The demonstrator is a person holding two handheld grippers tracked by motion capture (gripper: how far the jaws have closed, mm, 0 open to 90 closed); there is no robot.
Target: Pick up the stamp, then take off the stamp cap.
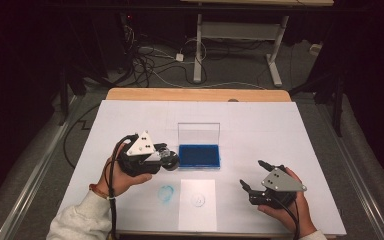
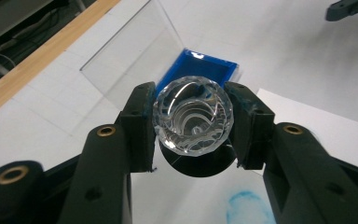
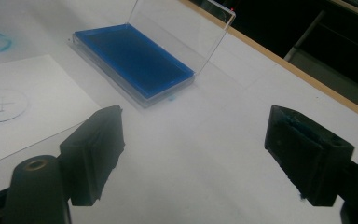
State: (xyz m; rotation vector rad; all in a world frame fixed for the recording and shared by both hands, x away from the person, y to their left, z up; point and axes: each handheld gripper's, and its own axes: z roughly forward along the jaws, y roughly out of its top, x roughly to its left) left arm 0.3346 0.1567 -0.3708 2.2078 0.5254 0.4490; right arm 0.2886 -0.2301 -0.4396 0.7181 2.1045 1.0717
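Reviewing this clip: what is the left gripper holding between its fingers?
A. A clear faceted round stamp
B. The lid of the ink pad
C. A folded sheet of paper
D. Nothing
A: in the left gripper view the left gripper is shut on the clear faceted round stamp, both fingers pressing its sides, above the blue ink pad.

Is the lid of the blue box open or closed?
Open. The clear lid stands up behind the blue ink pad box, leaving the blue inside uncovered.

Bare worktop [image 3: 205, 154] lies between the open right claw [image 3: 193, 154]; ahead of it, the ink pad's upright clear lid [image 3: 182, 35] blocks passage.
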